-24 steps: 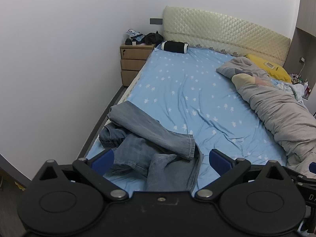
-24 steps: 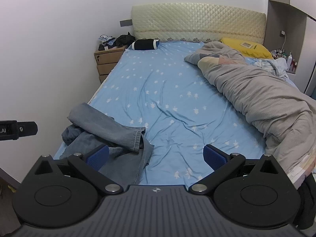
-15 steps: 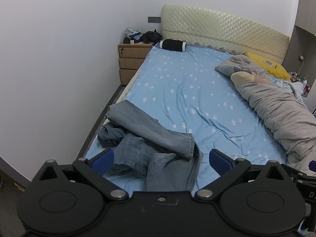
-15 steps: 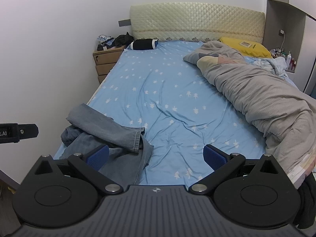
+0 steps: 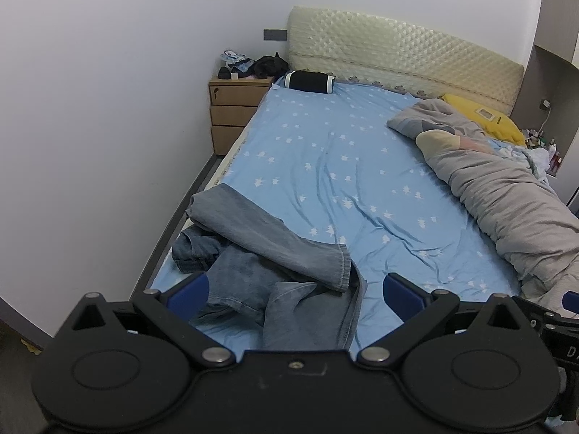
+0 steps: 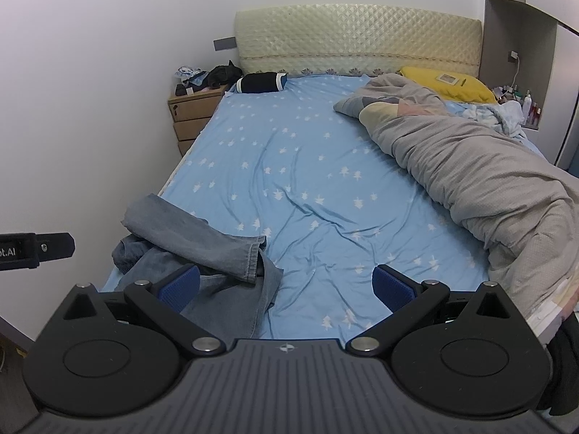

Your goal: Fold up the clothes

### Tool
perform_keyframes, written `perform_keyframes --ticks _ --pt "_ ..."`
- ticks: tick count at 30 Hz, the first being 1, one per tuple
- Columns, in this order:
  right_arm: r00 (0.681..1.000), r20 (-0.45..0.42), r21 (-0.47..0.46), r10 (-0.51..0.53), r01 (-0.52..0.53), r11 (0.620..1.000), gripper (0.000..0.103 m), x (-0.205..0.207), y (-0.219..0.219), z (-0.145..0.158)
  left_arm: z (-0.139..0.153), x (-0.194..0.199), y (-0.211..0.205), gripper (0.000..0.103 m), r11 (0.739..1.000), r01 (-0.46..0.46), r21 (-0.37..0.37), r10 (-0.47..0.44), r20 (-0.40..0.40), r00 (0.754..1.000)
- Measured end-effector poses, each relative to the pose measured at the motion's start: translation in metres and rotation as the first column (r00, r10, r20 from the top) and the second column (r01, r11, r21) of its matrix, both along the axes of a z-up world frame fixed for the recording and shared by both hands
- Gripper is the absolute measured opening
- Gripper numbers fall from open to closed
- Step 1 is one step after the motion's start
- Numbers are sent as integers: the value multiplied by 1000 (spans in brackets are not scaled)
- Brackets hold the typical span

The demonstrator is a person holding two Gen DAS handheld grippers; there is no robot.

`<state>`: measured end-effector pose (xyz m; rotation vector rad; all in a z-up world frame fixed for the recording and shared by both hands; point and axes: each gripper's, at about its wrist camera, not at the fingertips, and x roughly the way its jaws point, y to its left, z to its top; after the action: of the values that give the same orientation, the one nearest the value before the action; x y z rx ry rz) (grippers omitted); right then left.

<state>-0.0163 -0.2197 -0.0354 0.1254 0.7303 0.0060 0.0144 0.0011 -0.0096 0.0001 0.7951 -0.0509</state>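
Below the left gripper's spread jaws lie crumpled jeans.

- The left gripper has a matte black body with two round, disc-shaped housings at 7 and 5 o'clock in the left wrist view.
- Black linkage arms run from silver pivot screws to blue fingers.
- A small screw sits at the centre of its top edge, on a scuffed black plate.
- The right gripper has the same black discs and silver screws, with ribbed blue pads.
- Its central cover is dark grey with fine lengthwise ribs and a small round crosshair mark.
- At 9 o'clock in the right wrist view, a black bar of the left gripper bears white lettering ending "t.AI".
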Motion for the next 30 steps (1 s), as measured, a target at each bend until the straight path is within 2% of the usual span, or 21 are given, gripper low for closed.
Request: perform_keyframes --ticks 7,30 --pt "1000 10 -16 15 -14 1000 103 -2 2 3 1 1 3 103 1000 17 -8 -17 0 1000" --pt "1000 14 37 -22 21 999 103 -1 -12 1 5 4 -3 103 1000 28 -6 -28 -6 1000"
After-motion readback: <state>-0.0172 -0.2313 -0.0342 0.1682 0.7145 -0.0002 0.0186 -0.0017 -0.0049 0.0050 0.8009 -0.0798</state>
